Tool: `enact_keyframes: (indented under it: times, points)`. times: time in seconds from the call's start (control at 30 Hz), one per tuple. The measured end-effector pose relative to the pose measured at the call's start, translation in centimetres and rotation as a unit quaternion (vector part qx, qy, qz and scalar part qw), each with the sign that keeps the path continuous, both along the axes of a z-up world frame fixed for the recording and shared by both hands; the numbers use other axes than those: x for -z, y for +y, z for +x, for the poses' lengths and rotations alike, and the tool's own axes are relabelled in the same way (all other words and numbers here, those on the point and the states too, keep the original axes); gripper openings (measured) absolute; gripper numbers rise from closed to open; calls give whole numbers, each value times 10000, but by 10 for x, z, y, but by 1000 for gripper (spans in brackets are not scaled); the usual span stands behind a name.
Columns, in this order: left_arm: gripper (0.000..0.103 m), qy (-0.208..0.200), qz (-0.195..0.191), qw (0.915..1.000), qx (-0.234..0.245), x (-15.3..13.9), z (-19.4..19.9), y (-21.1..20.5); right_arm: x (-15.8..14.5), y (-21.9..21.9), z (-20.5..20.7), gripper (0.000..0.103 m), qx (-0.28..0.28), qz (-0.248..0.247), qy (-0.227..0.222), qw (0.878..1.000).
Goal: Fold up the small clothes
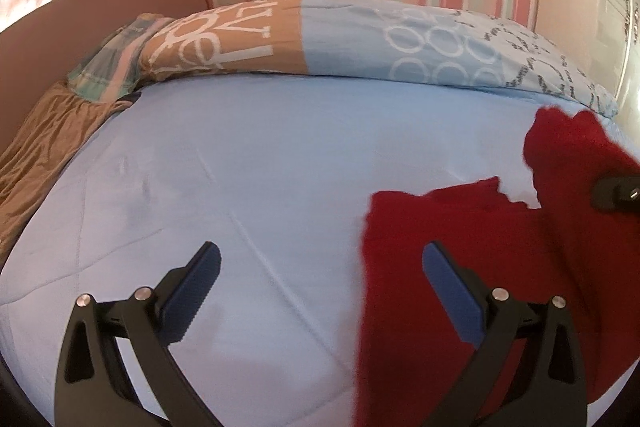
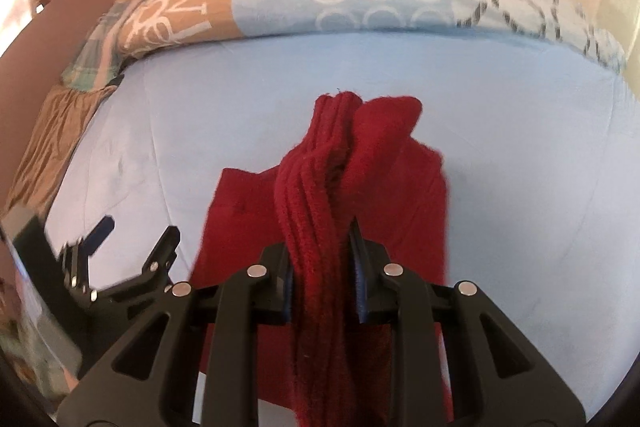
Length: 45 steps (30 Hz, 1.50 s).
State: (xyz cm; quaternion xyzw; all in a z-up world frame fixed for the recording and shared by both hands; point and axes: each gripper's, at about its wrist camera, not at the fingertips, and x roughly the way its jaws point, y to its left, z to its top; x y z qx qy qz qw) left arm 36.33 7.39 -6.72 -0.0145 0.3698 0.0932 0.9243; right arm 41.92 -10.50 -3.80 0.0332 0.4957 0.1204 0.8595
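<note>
The bed [image 1: 240,167] spreads pale blue ahead of both claws, a flat place for folding. A quilt [image 1: 360,39] is bunched at its far edge, out of the way. The red knit [image 2: 328,187] hangs bunched from the right claw [image 2: 322,279], which is clamped narrow on it, likely to carry it over. The left claw [image 1: 320,267] stands wide and empty just left of the knit, seemingly ready for a second corner.

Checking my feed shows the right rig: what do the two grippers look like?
Both match: left gripper and right gripper have black plastic arms with triangular cut-outs, round silver pivot pins, and blue ridged pads on the fingers. No cables, markings or sleeves are visible.
</note>
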Motion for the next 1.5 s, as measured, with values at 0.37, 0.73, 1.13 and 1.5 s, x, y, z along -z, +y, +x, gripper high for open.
enact_keyframes:
  times: [0.37,0.73,1.13,1.5]
  points:
    - [101,146,-69,9999,14,14,-21,42,68,87,-11,39,452,-1031,343,9931]
    - [101,148,-243,9996,10,-6,-31,50,3,72,-36,68,185,-471,-361,9981]
    - [101,475,-728,9937,705,-26,-9,-42,-34,-96,-30,92,784,-780,-798,9907]
    - [97,1136,-898,9847,965,23,14,-106,-4,-153,-39,92,857,-515,-536,9935]
